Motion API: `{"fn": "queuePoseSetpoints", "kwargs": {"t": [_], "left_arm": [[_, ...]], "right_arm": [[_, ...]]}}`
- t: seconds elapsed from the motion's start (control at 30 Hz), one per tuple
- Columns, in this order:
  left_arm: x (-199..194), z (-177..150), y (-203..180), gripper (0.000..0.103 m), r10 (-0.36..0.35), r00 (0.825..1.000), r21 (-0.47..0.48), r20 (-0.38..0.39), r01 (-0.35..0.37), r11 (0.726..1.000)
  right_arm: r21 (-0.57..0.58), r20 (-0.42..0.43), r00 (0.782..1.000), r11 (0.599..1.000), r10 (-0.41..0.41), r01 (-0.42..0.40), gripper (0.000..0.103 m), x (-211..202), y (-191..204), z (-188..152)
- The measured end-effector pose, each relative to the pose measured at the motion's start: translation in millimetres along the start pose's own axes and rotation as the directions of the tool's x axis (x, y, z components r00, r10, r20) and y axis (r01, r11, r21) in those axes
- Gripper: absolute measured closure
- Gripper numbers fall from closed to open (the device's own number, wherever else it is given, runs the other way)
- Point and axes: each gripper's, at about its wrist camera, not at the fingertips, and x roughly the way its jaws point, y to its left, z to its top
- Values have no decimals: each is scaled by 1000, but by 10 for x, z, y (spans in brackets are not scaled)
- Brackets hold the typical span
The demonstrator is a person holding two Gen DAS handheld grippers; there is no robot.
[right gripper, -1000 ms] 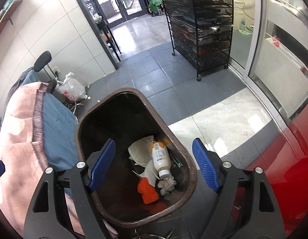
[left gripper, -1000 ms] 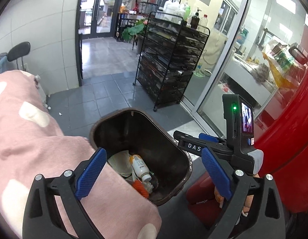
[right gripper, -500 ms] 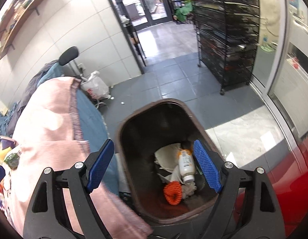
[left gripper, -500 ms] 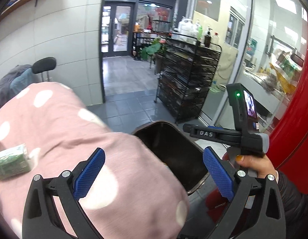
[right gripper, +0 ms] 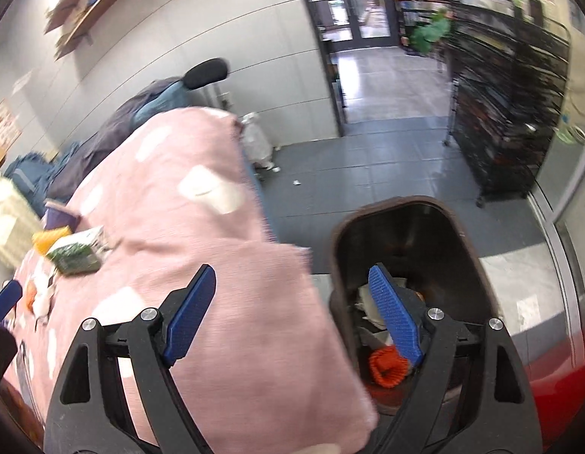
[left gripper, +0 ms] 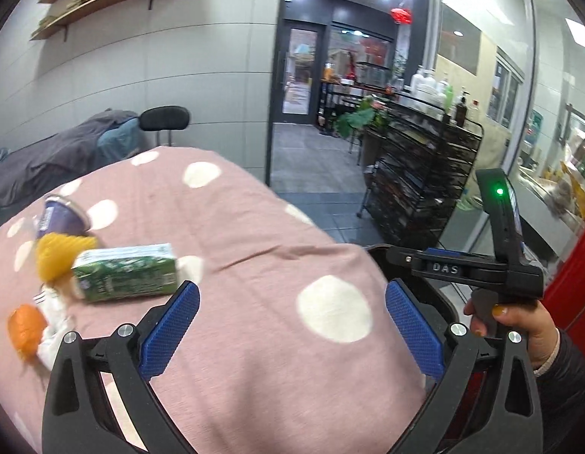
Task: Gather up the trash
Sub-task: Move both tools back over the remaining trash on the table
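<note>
A green drink carton (left gripper: 125, 272) lies on the pink dotted blanket (left gripper: 277, 265); the brown plastic bin (right gripper: 413, 212) stands to its right.

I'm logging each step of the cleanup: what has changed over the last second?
Both views have swung up and left, away from the brown bin toward the pink spotted blanket, bringing the green carton, purple cup and orange and yellow scraps into sight. Nothing was taken hold of or let go. The left gripper and right gripper stay open and empty; the trash stays in the bin.
</note>
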Motion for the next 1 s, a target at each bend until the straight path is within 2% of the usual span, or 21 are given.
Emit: {"fn": "queuePoseSetpoints", "kwargs": {"t": [0.2, 0.4, 0.5, 0.67, 0.8, 0.9, 1.0], "left_arm": [[-158, -134, 497, 6, 49, 999, -121, -2, -49, 991], [-392, -300, 938, 6, 139, 990, -203, 0, -136, 970], [-505, -372, 1213, 6, 185, 983, -263, -2, -179, 948], [-657, -495, 1707, 6, 246, 969, -387, -19, -234, 892], [-704, -533, 2017, 9, 298, 953, -424, -56, -293, 857], [-649, -552, 2208, 15, 291, 952, -448, -96, -303, 841], [-542, -531, 2369, 21, 276, 952, -452, -131, -305, 838]], "right_arm": [[-93, -33, 997, 993, 63, -66, 21, 74, 484, -50], [-181, -60, 992, 976, 108, -117, 21, 129, 902, -68], [-231, -74, 988, 961, 137, -150, 21, 144, 1127, -58], [-311, -109, 980, 931, 166, -192, 21, 178, 1460, -63], [-379, -144, 972, 896, 188, -229, 21, 222, 1728, -51], [-433, -175, 963, 863, 204, -262, 21, 255, 1914, -46], [-485, -204, 955, 825, 217, -291, 21, 305, 2111, -19]]}}
